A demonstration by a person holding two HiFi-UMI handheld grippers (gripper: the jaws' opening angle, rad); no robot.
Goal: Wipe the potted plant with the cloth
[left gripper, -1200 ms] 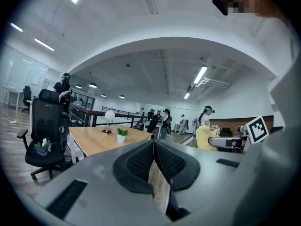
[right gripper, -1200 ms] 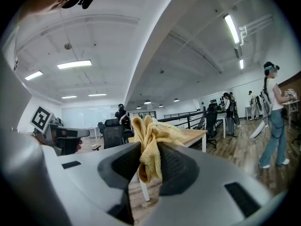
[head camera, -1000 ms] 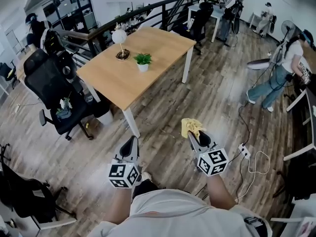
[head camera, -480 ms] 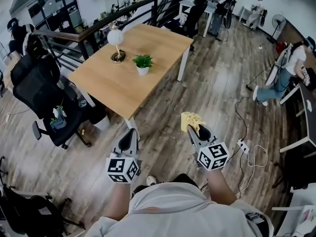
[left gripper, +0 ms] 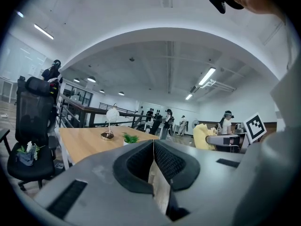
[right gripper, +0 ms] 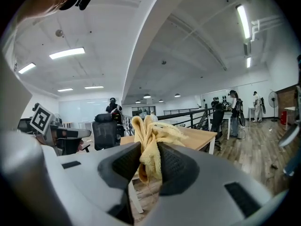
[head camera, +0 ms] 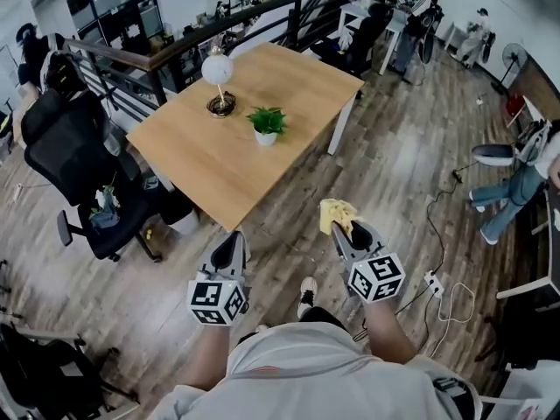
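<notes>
Biggest thing in front of you is the light wooden rectangular counter with white legs (head camera: pixel 201 147). It's ahead of both hand-held grippers and well apart from the tips, with its near corner just ahead of the left one.

Off to the left of your left gripper there's a black mesh office chair (head camera: pixel 70 147), parked right beside the counter.

Your left hand-held gripper (head camera: pixel 234 239) has its jaws pressed flat together with nothing in them. Your right hand-held gripper (head camera: pixel 343 233) is held level with it, off to the side.

On the counter, far ahead of both, there's a white globe lamp on a dark round base (head camera: pixel 219 81). Just to the right of it is the small green potted plant in a white pot (head camera: pixel 267 124), upright and well apart from either gripper, with nothing touching it.

Smallest bit is the crumpled yellow cloth (head camera: pixel 338 213). It's bunched up and pinched tight between the right gripper's jaws, and most of it sticks out past the tips.
</notes>
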